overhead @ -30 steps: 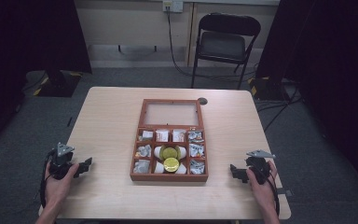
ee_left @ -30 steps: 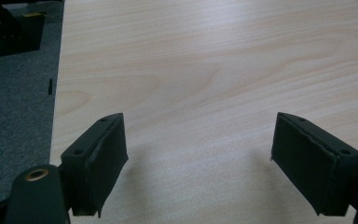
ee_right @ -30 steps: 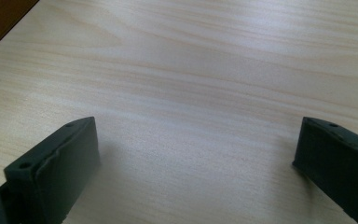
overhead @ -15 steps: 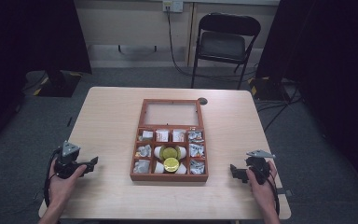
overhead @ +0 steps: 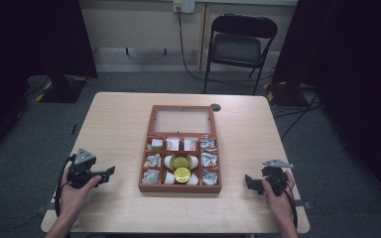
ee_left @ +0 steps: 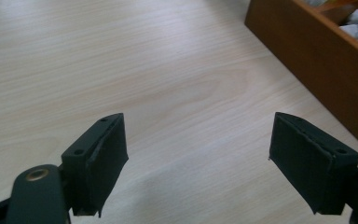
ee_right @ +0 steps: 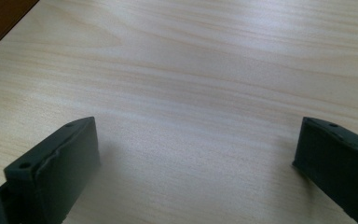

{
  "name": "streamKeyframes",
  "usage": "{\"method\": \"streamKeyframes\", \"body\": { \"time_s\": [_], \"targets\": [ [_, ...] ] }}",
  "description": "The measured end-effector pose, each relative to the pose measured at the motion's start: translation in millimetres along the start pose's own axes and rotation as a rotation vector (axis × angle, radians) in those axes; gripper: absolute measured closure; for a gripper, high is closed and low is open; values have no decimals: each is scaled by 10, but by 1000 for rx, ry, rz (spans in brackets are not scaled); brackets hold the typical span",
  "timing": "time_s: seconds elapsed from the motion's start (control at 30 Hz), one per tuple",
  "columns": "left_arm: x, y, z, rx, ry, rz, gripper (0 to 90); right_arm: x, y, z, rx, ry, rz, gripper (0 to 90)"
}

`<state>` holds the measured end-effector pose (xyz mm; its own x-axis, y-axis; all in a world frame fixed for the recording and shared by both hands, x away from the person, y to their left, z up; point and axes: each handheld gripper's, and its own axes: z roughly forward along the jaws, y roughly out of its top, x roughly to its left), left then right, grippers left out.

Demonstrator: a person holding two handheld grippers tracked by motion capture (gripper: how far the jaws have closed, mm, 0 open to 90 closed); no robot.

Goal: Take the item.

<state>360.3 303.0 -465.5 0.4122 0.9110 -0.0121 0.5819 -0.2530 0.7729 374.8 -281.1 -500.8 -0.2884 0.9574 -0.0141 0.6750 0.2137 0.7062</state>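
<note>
Both grippers rest low at the near edge of the table [overhead: 114, 124], jaws wide apart and empty — the left gripper [overhead: 110, 171] just left of the wooden compartment box [overhead: 180, 189], the right gripper [overhead: 248, 181] well to its right. Likely next comes a reach into the box: approach from above, over the wall — the packed white cups [overhead: 167, 161], yellow lids [overhead: 182, 173] and wrapped packets [overhead: 151, 176] leave little room.

One overhead camera, two riding low and close.
The high view faces forward and down on the surface [overhead: 114, 124]; both gripper views skim its pale wood, sharing the wooden box [overhead: 180, 148] edge.
</note>
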Motion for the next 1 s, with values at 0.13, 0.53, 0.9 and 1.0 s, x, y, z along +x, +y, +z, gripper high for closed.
{"method": "streamKeyframes", "body": {
  "time_s": [0.13, 0.53, 0.9, 1.0],
  "targets": [
    [-32, 52, -1, -9, -8, -3, 186, 0, 0, 0, 0, 0, 0, 0],
    [-260, 281, 60, -38, -60, 35, 233, 0, 0, 0, 0, -1, 0, 0],
    [-469, 405, 78, -64, -145, 80, 225, 0, 0, 0, -1, -1, 0, 0],
    [-509, 454, 80, -65, -157, 93, 225, 0, 0, 0, 0, -1, 0, 0]
  ]
}}
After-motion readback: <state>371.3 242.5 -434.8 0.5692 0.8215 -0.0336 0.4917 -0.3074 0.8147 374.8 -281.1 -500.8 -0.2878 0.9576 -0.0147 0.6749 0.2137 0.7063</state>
